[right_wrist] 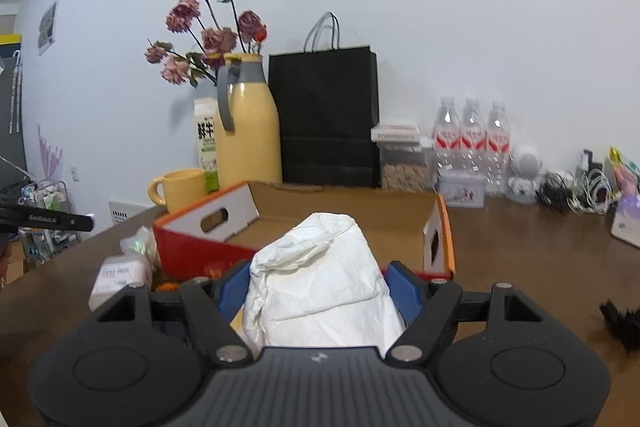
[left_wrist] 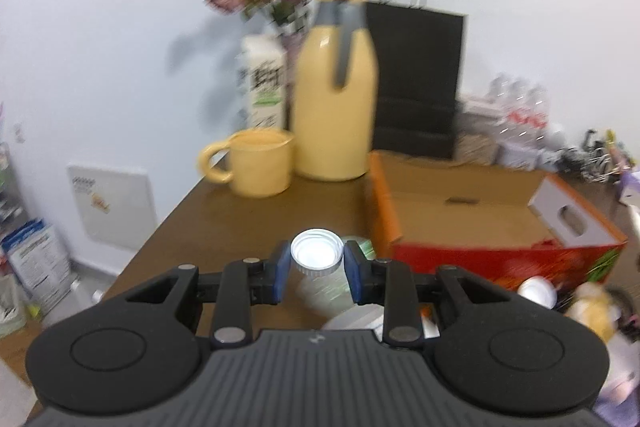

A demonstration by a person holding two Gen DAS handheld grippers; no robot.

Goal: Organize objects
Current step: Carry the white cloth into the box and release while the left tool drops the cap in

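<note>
My left gripper (left_wrist: 317, 259) is shut on a small white screw cap (left_wrist: 317, 254), held above the brown table to the left of an open orange and red cardboard box (left_wrist: 472, 227). My right gripper (right_wrist: 320, 287) is shut on a crumpled white paper bag (right_wrist: 320, 283), held in front of the same box (right_wrist: 352, 203). The box interior looks empty where it shows. A small clear packet (right_wrist: 138, 243) and a white and pink pack (right_wrist: 118, 277) lie left of the box.
A yellow mug (left_wrist: 256, 163), a yellow jug (left_wrist: 334, 99), a milk carton (left_wrist: 264, 83), dried flowers and a black paper bag (left_wrist: 416, 79) stand at the back. Water bottles (right_wrist: 472, 139), a tin (right_wrist: 462, 189) and cables (right_wrist: 572, 187) are at the back right.
</note>
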